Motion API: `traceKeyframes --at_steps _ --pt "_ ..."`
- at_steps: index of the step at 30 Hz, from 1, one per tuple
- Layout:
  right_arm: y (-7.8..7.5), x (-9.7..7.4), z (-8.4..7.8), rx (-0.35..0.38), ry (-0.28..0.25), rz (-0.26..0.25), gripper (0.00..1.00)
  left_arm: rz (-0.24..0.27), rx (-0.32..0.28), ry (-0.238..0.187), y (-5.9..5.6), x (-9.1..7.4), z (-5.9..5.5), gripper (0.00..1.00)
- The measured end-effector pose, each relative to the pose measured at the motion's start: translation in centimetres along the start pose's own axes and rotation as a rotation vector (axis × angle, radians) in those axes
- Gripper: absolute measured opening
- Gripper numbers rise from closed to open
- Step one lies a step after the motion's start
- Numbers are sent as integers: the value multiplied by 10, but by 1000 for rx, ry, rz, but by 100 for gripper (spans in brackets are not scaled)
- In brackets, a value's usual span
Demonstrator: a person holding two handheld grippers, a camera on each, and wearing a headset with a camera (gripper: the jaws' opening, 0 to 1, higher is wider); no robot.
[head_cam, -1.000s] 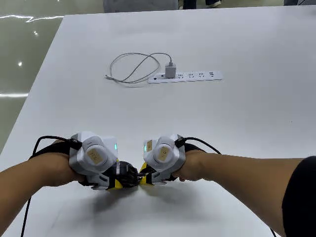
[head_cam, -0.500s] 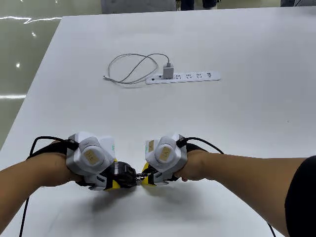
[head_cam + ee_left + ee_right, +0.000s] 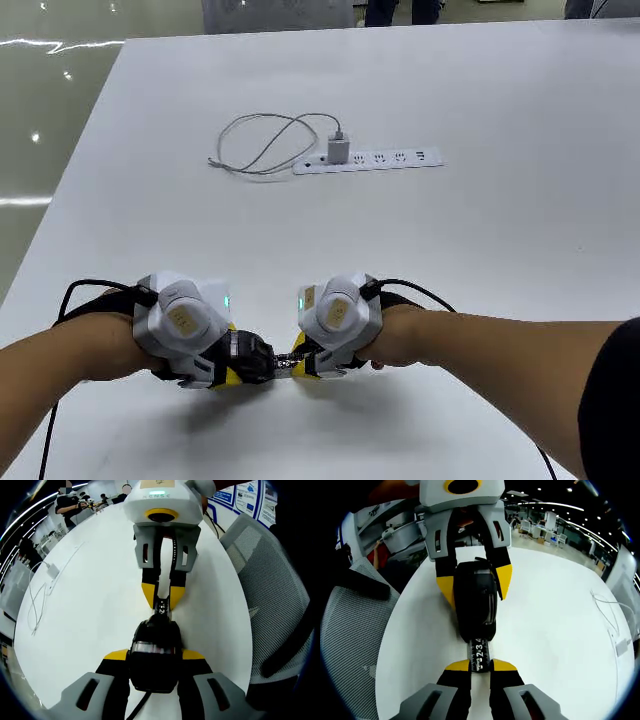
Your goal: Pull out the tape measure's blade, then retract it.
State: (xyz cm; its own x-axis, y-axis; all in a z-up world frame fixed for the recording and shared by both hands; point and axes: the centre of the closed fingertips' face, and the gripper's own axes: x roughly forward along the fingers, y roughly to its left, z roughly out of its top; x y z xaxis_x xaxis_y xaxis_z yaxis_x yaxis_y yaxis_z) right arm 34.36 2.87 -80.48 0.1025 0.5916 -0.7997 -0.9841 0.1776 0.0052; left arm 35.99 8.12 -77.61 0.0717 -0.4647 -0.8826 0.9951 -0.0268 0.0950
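Note:
The black tape measure (image 3: pixel 254 360) lies low over the white table (image 3: pixel 400 230) near its front edge, held between both grippers. My left gripper (image 3: pixel 236 364) is shut on the tape measure case (image 3: pixel 155 651). My right gripper (image 3: pixel 300 364) is shut on the tip of the blade (image 3: pixel 479 656), a short black strip with white numbers drawn out of the case (image 3: pixel 476 602). In the left gripper view the blade (image 3: pixel 162 608) runs a short way from the case into the right gripper (image 3: pixel 162 599). In the right gripper view the left gripper (image 3: pixel 474 587) clasps the case from both sides.
A white power strip (image 3: pixel 368 160) with a plugged charger (image 3: pixel 338 151) and a looped grey cable (image 3: pixel 268 142) lies further back on the table. A grey mesh chair (image 3: pixel 272 595) stands beside the table. Black cords trail from both hands.
The two grippers have drawn slightly apart, and a short length of blade now shows between them. The head camera has shifted a little.

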Motion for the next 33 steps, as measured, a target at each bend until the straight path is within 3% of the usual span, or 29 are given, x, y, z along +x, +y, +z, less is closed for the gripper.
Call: traceKeyframes --at_steps 33 --pt "-2 -11 -14 7 14 -6 9 5 -9 -5 0 1 0 32"
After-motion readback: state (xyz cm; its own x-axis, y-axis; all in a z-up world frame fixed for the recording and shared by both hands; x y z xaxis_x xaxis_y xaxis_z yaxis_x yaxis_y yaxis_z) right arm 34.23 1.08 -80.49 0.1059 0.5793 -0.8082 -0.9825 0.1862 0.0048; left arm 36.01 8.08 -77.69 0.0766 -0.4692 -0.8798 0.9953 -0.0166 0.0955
